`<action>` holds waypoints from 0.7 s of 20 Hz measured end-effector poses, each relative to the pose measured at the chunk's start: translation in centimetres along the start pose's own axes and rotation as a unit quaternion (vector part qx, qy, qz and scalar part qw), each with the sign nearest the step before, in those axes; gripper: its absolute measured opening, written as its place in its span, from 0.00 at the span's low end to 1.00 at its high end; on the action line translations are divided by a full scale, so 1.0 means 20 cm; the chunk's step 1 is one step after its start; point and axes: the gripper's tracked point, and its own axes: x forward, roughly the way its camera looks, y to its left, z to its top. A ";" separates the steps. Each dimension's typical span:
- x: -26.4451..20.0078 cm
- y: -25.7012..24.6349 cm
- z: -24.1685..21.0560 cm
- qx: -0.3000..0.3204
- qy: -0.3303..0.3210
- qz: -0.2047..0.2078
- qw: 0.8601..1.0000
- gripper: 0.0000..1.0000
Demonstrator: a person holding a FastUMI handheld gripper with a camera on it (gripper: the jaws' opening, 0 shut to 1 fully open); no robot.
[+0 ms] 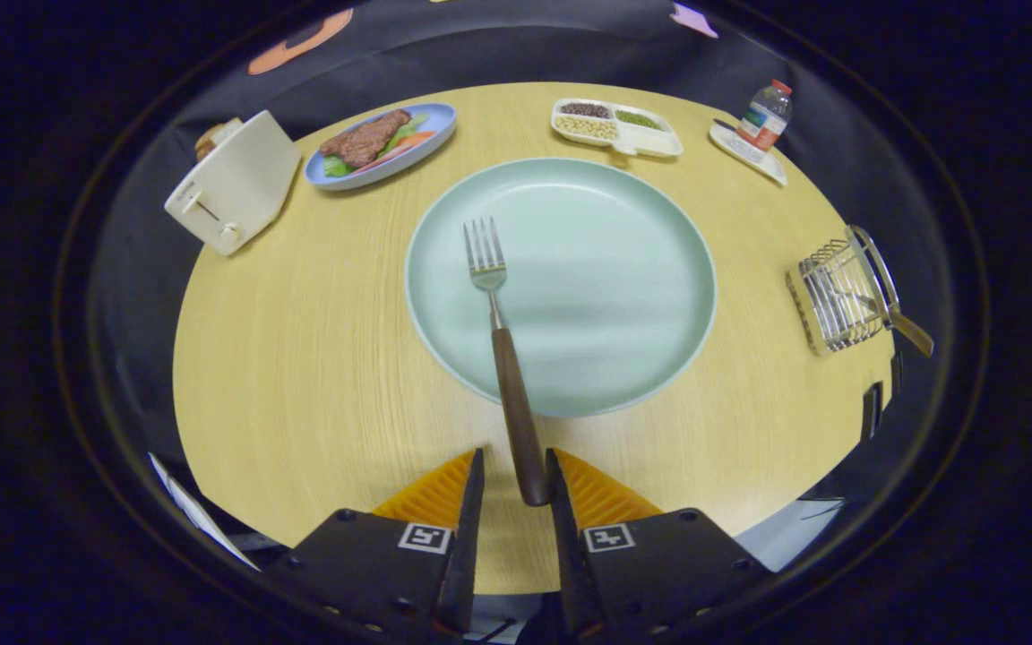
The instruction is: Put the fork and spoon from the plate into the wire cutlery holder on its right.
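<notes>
A fork (500,331) with a dark brown handle lies with its tines on the pale green plate (606,269), its handle reaching over the near rim toward me. The handle's end sits between my gripper's (514,459) two fingers, close to the right one. The fingers stand open, wider than the handle, and are not pressing on it. The wire cutlery holder (838,294) stands to the right of the plate near the table's edge. A brown-handled utensil (912,331), apparently the spoon, sticks out of the holder.
Beyond the plate are a blue dish of meat and vegetables (382,145), a white divided tray of beans (614,127) and a small bottle (765,115) on a white saucer. A cream toaster (234,184) stands at the far left. The round wooden table (301,376) ends near my fingers.
</notes>
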 end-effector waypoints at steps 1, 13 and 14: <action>0.01 0.01 0.01 -0.002 0.000 0.000 1.000 0.39; -0.02 0.00 0.06 -0.023 -0.055 -0.004 0.998 0.02; -0.04 -0.01 0.06 -0.029 -0.056 -0.004 0.998 0.02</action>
